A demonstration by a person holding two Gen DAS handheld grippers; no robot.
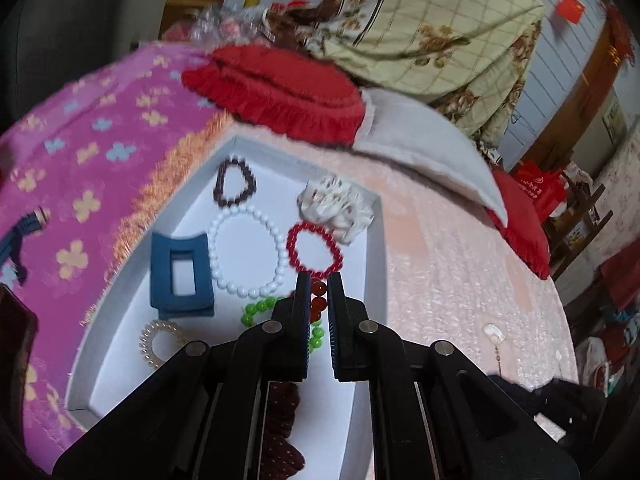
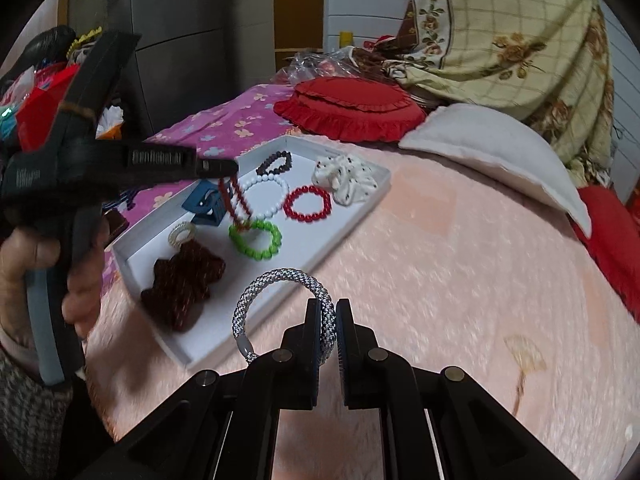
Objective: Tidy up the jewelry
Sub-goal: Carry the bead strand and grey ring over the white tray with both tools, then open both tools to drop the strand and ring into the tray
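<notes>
A white tray (image 1: 372,256) (image 2: 280,280) lies on the pink bed. It holds a dark bead bracelet (image 1: 235,182), a white pearl bracelet (image 1: 248,252), a red bead bracelet (image 1: 314,250), a green bead bracelet (image 2: 256,240), a blue hair claw (image 1: 180,272), a spotted white scrunchie (image 1: 336,208), a pearly coil tie (image 1: 158,342) and a dark red bow (image 2: 182,284). My left gripper (image 1: 319,286) (image 2: 228,170) is shut on a dark red bead strand (image 1: 318,298) (image 2: 238,204) hanging above the tray. My right gripper (image 2: 328,312) is shut on a silver braided bracelet (image 2: 280,304) near the tray's front edge.
A red frilled cushion (image 1: 280,92), a white pillow (image 1: 424,148) and a floral quilt (image 1: 432,28) lie behind the tray. A purple flowered blanket (image 1: 80,152) lies to its left. A small pale earring (image 1: 494,334) lies on the pink cover to the right of the tray.
</notes>
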